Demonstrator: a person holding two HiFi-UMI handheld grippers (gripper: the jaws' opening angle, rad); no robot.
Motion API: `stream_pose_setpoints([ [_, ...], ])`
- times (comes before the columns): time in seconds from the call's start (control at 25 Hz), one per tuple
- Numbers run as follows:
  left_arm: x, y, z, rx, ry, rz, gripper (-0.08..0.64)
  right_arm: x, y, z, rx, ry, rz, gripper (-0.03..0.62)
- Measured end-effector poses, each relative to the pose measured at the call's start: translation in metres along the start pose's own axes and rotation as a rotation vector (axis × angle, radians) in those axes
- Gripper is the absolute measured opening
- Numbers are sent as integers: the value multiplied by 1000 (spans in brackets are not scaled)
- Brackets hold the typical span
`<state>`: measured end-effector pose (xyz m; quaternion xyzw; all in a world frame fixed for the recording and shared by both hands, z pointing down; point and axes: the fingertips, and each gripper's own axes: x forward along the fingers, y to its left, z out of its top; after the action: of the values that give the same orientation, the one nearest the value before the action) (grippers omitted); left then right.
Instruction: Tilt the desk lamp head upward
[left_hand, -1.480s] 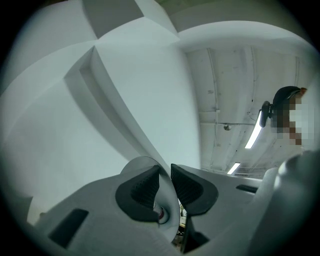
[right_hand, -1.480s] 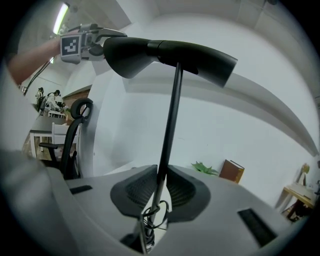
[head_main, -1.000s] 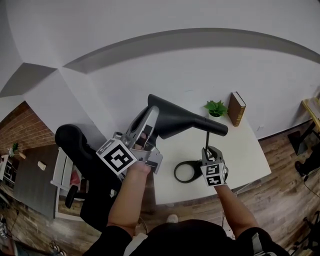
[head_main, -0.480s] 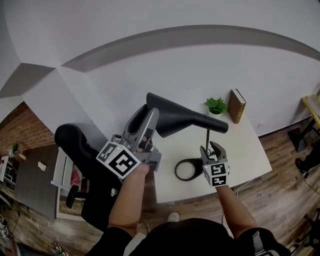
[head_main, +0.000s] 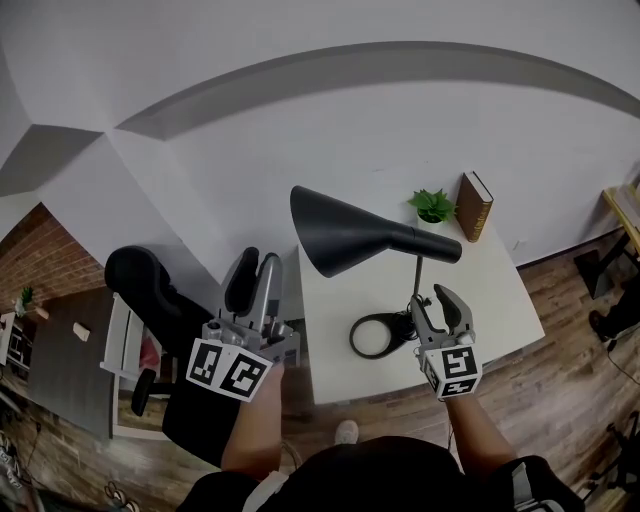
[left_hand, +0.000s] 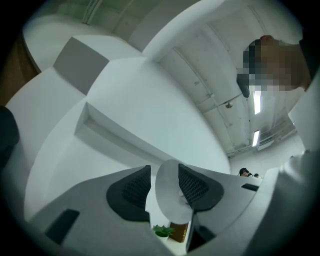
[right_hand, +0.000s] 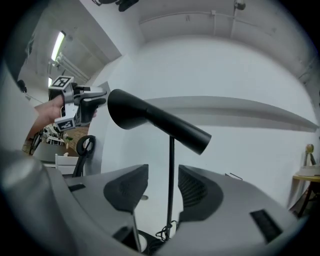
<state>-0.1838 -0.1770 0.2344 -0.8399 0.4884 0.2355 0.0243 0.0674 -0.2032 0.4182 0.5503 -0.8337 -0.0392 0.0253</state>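
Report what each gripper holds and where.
Nothing. The left gripper and right gripper have just opened; the lamp stem shows untouched between the right's jaws, nothing between the left's.

Left gripper (head_main: 255, 272), right gripper (head_main: 435, 304): fingers newly apart

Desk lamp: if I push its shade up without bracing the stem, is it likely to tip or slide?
Probably top-heavy: the big black shade sits atop a thin stem. The ring base is open and looks light, so it may slide or rock on the smooth white desk. The stem looks rigid, not floppy.
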Motion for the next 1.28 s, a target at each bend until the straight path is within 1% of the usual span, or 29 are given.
stream_pose_setpoints([
  [0.04,-6,5,-10,7,27,16,167,-1,1,3,3,-5,2,160],
  [0.16,-20,16,-49,41,131,57,125,-4,4,5,9,-3,10,155],
  [0.24,-27,20,-75,78,191,75,80,-5,5,4,13,2,8,138],
  [0.36,-35,17,-113,128,279,65,39,-6,7,4,20,2,-1,112],
  [0.4,-38,14,-124,136,304,57,34,-8,8,5,22,-1,-4,93],
  [0.48,-42,8,-145,132,349,39,24,-11,7,5,17,-2,-18,50],
  [0.56,-47,1,-165,100,390,16,11,-15,6,4,6,12,-34,4],
  [0.64,-50,-6,-181,67,423,-5,8,-18,7,1,-9,35,-36,2],
  [0.88,-48,-24,-199,28,456,-61,8,-27,7,-3,-41,71,-27,0],
  [1.08,-46,-31,-202,14,463,-95,8,-35,2,-4,-48,80,-50,0],
  [1.28,-45,-36,-203,10,465,-109,8,-36,4,-4,-63,79,-55,0],
])
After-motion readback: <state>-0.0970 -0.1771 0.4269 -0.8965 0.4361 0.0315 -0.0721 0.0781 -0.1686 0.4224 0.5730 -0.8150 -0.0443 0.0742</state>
